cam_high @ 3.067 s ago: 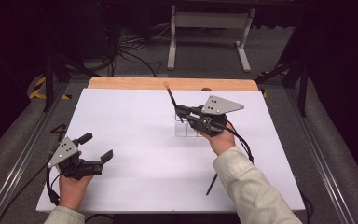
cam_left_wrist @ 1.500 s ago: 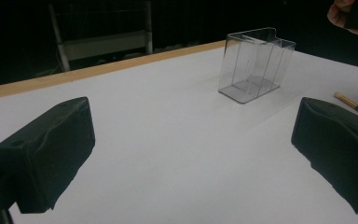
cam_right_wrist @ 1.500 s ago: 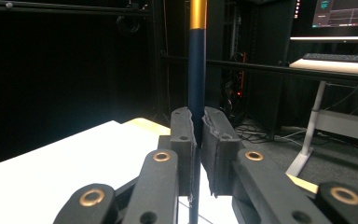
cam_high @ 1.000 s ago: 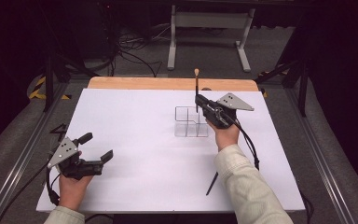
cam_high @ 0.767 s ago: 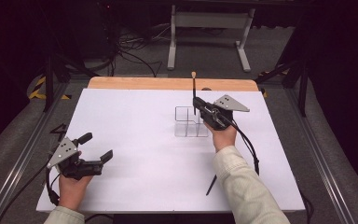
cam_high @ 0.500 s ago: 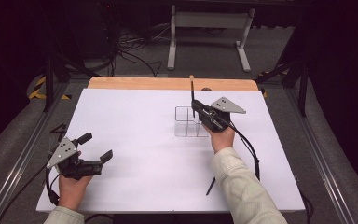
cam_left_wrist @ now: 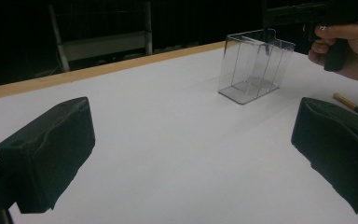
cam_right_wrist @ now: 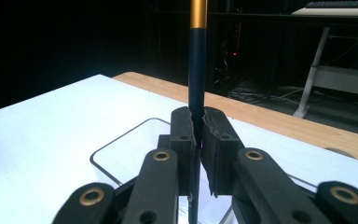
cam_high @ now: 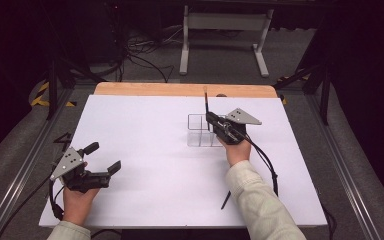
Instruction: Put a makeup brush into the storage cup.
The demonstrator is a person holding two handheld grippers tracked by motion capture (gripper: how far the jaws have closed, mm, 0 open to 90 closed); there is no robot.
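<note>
Standing a brush upright over the clear organizer

We work on the white table (cam_high: 145, 150), and everything sits relative to the clear organizer (cam_high: 203, 136) right of its centre: a see-through box with divided compartments, which look empty, though the glare makes that hard to confirm. Our right gripper (cam_high: 215, 121) hovers at the organizer's near right edge, jaws pinched tight on a dark brush (cam_right_wrist: 196, 70) with a gold band, held upright, lower end just above or just inside a compartment. We judge this the insertion step; next we need a straight lowering into one cell, then release. Our left gripper (cam_high: 102, 160) rests far left of the organizer, jaws wide and empty. A second brush (cam_high: 225, 200) lies on the table nearer us than the organizer.
</note>
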